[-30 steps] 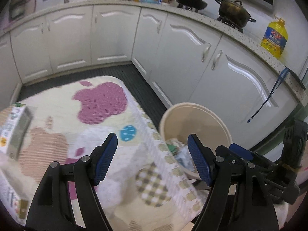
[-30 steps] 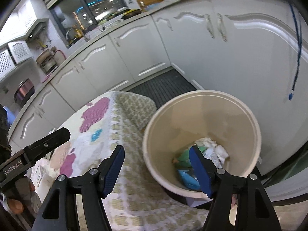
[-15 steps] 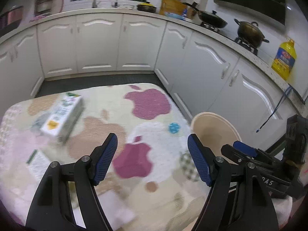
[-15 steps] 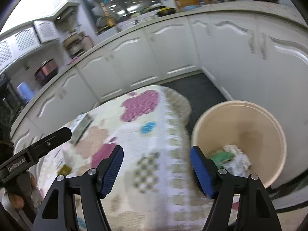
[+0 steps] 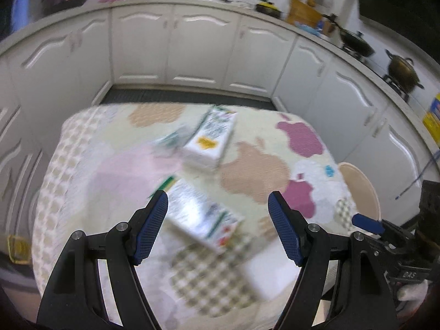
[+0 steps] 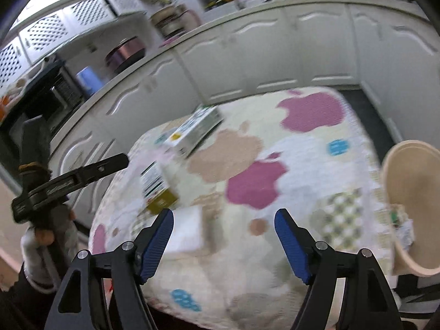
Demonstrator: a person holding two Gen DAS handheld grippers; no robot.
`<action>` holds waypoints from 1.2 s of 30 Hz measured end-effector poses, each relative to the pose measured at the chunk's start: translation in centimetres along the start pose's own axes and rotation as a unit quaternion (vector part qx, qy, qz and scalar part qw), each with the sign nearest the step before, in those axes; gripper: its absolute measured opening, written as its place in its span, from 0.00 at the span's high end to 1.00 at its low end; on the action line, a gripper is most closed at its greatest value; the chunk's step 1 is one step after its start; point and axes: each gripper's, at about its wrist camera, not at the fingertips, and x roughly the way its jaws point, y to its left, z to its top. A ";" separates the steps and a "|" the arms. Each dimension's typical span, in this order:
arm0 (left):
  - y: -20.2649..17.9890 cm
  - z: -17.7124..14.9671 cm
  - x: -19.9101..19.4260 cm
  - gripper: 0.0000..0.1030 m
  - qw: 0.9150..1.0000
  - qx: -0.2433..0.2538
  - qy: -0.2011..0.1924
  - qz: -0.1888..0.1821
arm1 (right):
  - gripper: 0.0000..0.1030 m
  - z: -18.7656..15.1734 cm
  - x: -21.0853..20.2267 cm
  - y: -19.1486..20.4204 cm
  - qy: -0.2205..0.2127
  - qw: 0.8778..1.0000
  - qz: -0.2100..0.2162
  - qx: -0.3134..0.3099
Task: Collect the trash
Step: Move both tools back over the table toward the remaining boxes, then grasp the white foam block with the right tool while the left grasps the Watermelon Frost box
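Note:
Two white cartons lie on the patterned tablecloth (image 5: 261, 170): a far carton (image 5: 210, 139) with a yellow mark and a near carton (image 5: 200, 216) just ahead of my left gripper (image 5: 218, 227). The left gripper is open and empty above the table. My right gripper (image 6: 225, 239) is open and empty over the table's near edge. In the right wrist view the far carton (image 6: 194, 130), the near carton (image 6: 155, 185) and a white paper (image 6: 187, 232) show. The beige bin (image 6: 412, 200) stands at the table's right, with trash inside.
White kitchen cabinets (image 5: 176, 44) curve around the table. Pots (image 5: 403, 68) sit on the counter at right. The bin also shows in the left wrist view (image 5: 360, 189). A dark floor mat (image 5: 189, 97) lies beyond the table.
Both grippers have swung left, away from the bin and over the table. The cartons have come into view ahead of the left gripper. Both stay open.

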 end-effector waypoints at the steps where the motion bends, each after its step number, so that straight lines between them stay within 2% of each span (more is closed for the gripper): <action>1: 0.7 -0.3 0.0 0.28 1.000 -0.007 0.006 0.000 | 0.28 0.0 0.4 0.5 0.004 1.000 0.000 -0.006; 5: 2.0 -1.8 0.5 0.28 0.999 -0.022 0.024 0.001 | 0.28 -0.3 1.8 1.3 0.017 1.000 -0.010 -0.020; 11: -0.4 -3.0 2.5 0.28 0.999 0.004 0.040 -0.004 | 0.28 -0.1 2.1 1.0 0.022 1.000 -0.009 -0.014; 17: -1.0 -3.7 4.5 0.28 0.997 0.026 0.060 0.029 | 0.28 0.0 1.7 0.3 0.020 1.000 -0.013 -0.006; 21: 1.7 -3.9 4.2 0.28 0.996 0.015 0.063 0.060 | 0.28 0.0 1.8 0.2 0.020 1.000 -0.012 -0.003; 26: 8.2 -3.2 2.8 0.28 0.992 -0.066 0.055 0.092 | 0.28 -0.1 2.3 1.1 0.026 1.000 -0.002 -0.014; 30: 10.5 -2.7 1.0 0.28 0.992 -0.107 0.042 0.062 | 0.24 -0.3 2.7 2.3 0.033 0.999 0.020 -0.031; 34: 9.1 -1.6 0.5 0.28 0.993 -0.109 0.038 0.013 | 0.23 -0.5 3.2 3.2 0.044 0.998 0.017 -0.048; 36: 7.9 -1.0 1.1 0.28 0.994 -0.104 0.042 0.002 | 0.23 -0.7 3.4 3.4 0.052 0.997 0.020 -0.050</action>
